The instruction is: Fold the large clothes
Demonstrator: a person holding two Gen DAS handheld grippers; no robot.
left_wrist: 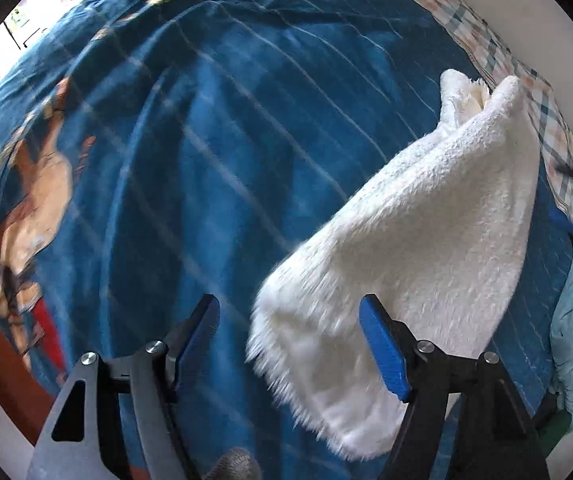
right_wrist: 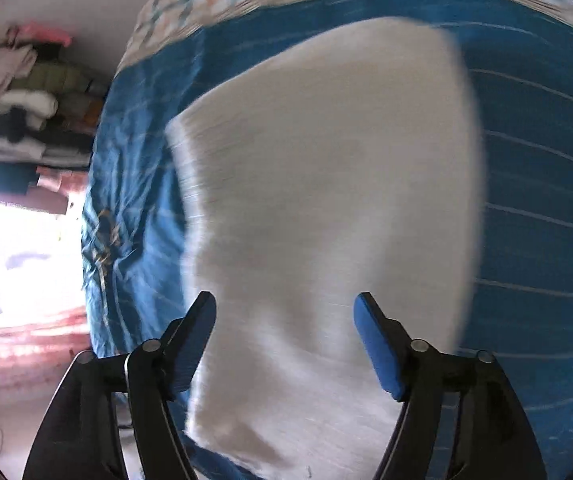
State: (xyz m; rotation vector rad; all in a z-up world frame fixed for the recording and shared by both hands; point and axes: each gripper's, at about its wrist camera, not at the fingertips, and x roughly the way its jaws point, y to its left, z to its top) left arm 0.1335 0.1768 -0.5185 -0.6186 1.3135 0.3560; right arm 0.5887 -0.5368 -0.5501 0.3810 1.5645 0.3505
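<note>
Here both claws gape over white garment (right_wrist: 326,168).

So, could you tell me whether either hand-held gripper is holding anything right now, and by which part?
Nothing is held: the left hand-held gripper and right hand-held gripper are open above the white fleece garment.

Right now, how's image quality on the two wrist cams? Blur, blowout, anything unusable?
Left wrist: white fleece garment mostly sharp, its lower fringe smeared; blue bedsheet streaked with motion blur, window corner overexposed. Right wrist: heavy motion blur, the garment reads as a textureless white patch; window area at left blown out; folded clothes stack soft but recognizable. Fisheye bending in both.
</note>
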